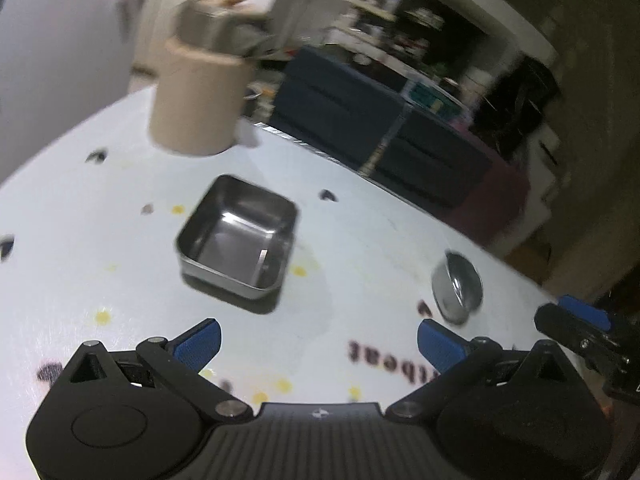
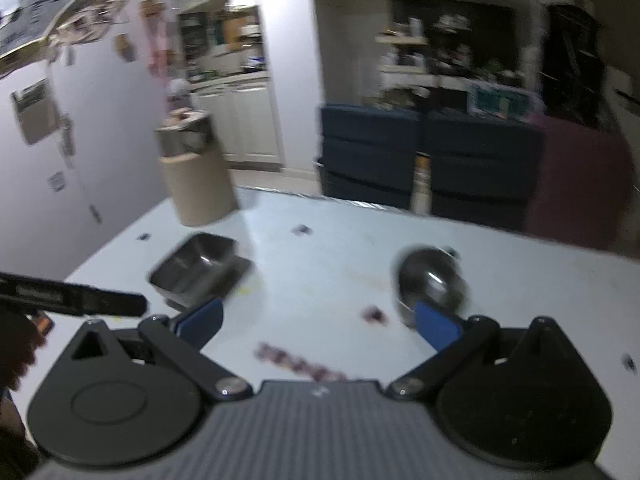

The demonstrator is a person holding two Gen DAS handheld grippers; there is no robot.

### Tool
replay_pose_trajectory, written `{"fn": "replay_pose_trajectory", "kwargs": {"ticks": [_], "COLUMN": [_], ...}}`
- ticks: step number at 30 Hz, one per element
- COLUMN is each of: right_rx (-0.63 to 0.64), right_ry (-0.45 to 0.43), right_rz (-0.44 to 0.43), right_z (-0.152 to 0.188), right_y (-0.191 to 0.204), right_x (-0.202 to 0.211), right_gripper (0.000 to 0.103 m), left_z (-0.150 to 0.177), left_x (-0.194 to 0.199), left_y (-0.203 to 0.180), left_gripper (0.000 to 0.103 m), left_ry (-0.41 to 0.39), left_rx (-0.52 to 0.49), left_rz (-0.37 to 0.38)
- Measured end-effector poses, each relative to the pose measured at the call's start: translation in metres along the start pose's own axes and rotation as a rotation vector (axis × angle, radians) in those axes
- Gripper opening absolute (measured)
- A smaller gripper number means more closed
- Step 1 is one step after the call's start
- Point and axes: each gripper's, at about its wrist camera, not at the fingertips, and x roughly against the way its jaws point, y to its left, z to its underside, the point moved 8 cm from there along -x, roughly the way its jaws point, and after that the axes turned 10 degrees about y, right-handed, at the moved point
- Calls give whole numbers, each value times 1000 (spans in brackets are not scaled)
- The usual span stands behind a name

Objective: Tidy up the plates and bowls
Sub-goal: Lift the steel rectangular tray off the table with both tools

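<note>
Left wrist view, read from left to right, shows the pale tabletop (image 1: pixel 360 240) curving away, with its far edge running diagonally from upper left to lower right and dark blue furniture (image 1: pixel 340 104) beyond it. A tan cylinder (image 1: pixel 196 100) stands near that far edge at the left, its top blurred. The square metal bowl (image 1: pixel 238 238) sits upright in the middle of the table with bare surface on every side. The round metal bowl (image 1: pixel 458 286) rests well apart to its right, close to the table's edge. The left gripper (image 1: pixel 318 342) hangs above the near part of the table with its blue pads spread wide and nothing between them. At the far right, part of the other tool is cut off by the frame. In the right wrist view the right gripper (image 2: pixel 318 320) is likewise spread wide and empty; the square bowl (image 2: pixel 196 268) lies just beyond its left pad and the round bowl (image 2: pixel 430 280) is partly hidden behind its right pad (image 2: pixel 436 330). Both bowls are smeared by blur, so their rims are hard to make out. Printed marks on the table are unreadable.
</note>
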Motion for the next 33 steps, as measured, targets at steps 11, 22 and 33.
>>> {"fn": "replay_pose_trajectory", "kwargs": {"ticks": [11, 22, 33], "right_rx": [33, -100, -59], "right_ry": [125, 273, 337], "right_rz": [-161, -289, -319], "right_z": [-112, -133, -112], "right_y": [81, 110, 107], "right_x": [-106, -228, -268], "right_gripper": [95, 53, 50], "left_z": [-28, -30, -39], "left_x": [-41, -66, -83], "left_y": [74, 81, 86], "left_gripper": [97, 73, 61], "left_ry": [31, 63, 66], "left_rx": [472, 599, 626], "left_rz": [116, 176, 194]}}
